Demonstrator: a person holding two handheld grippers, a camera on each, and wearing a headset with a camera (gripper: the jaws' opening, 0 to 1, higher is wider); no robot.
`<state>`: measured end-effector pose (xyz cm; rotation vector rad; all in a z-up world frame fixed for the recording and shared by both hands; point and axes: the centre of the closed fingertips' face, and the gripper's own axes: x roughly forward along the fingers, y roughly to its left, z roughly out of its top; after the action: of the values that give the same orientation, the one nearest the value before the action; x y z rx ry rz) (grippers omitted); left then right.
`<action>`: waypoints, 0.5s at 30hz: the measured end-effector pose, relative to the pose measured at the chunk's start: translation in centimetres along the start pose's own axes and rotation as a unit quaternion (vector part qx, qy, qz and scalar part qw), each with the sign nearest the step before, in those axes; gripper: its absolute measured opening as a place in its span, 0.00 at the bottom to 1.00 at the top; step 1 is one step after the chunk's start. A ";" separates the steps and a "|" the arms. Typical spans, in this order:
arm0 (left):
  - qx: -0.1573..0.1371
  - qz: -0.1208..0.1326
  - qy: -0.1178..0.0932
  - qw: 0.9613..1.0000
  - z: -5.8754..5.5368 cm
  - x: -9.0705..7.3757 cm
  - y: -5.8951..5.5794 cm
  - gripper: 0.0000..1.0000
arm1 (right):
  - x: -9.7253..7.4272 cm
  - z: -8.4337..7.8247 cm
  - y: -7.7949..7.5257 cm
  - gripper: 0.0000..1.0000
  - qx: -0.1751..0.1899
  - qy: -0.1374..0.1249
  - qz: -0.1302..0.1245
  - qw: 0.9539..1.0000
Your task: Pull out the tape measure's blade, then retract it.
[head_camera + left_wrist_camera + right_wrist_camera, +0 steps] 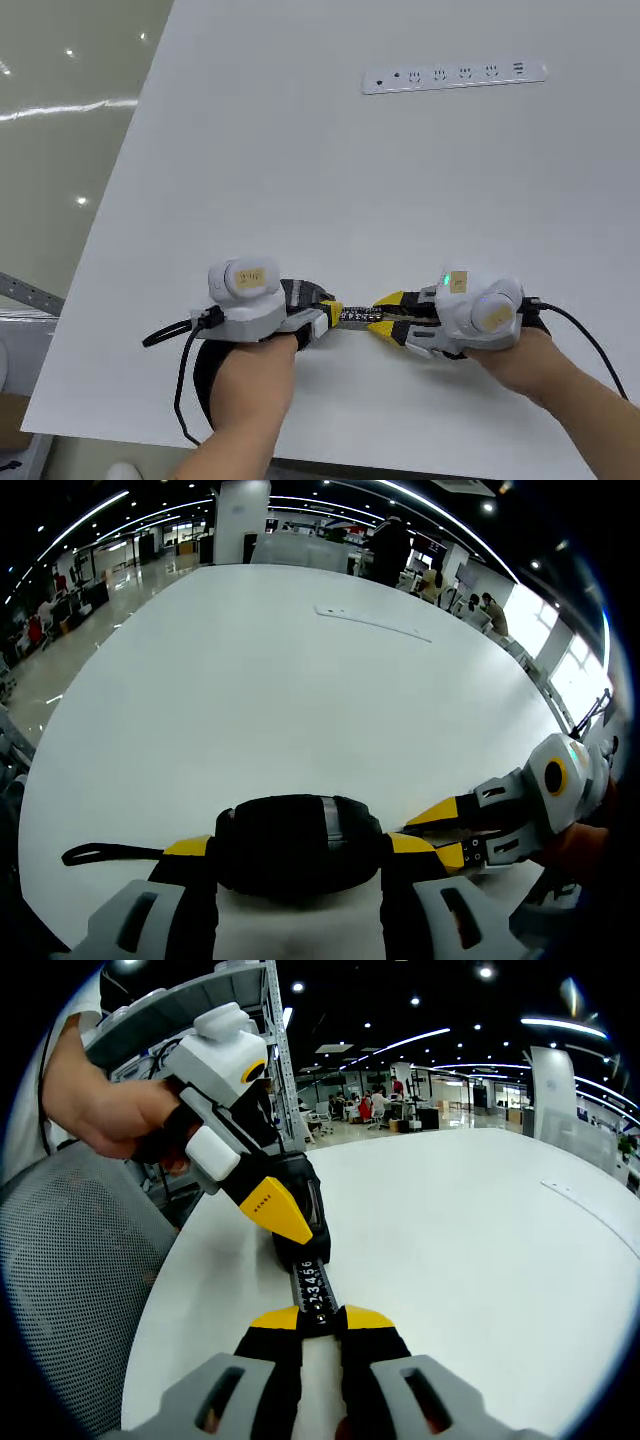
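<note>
**A:** Logging left side first. What is the left gripper doing?

**B:** It is clamping the tape measure case. In the left gripper view its yellow-tipped fingers are pressing on both sides of the black case, which is sitting low over the white tabletop. A black wrist strap is trailing off the case.

**A:** Moving to the middle. How is the blade sitting?

**B:** It is showing as a short stretch running from the case mouth to the other gripper. In the right gripper view, printed numbers up to about six are reading along it. It is lying straight and close to the tabletop.

**A:** Right side?

**B:** The right gripper is pinching the free end of the blade. Its fingers are closing narrowly on it, with the blade passing between the two yellow tips. In the head view the two grippers are sitting near each other at the front edge, well apart from the power strip at the back.

**A:** Progress estimate?

**B:** My judgement is that the blade is only slightly out. That is fitting either an early pull or a nearly finished retract, and I cannot tell which. The blade is not yet fully inside the case, so the task is not finishing at this point.
</note>
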<state>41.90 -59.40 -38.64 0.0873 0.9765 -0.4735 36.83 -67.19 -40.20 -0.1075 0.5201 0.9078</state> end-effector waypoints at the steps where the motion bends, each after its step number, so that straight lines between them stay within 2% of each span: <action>1: -0.003 0.001 0.001 1.000 0.0 0.0 0.0 0.63 | 0.0 0.0 -0.1 0.12 -0.004 0.001 -0.002 1.000; 11: 0.005 0.008 0.026 1.000 -0.2 0.1 0.1 0.61 | 0.0 -0.1 -0.1 0.12 -0.019 0.011 -0.007 1.000; 15: 0.009 0.008 0.031 0.999 -0.3 0.0 0.2 0.60 | 0.7 0.3 0.1 0.12 -0.024 0.009 -0.003 1.000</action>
<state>41.78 -59.19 -38.82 0.1259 1.0315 -0.4662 37.20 -66.56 -40.23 -0.1607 0.5152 0.9142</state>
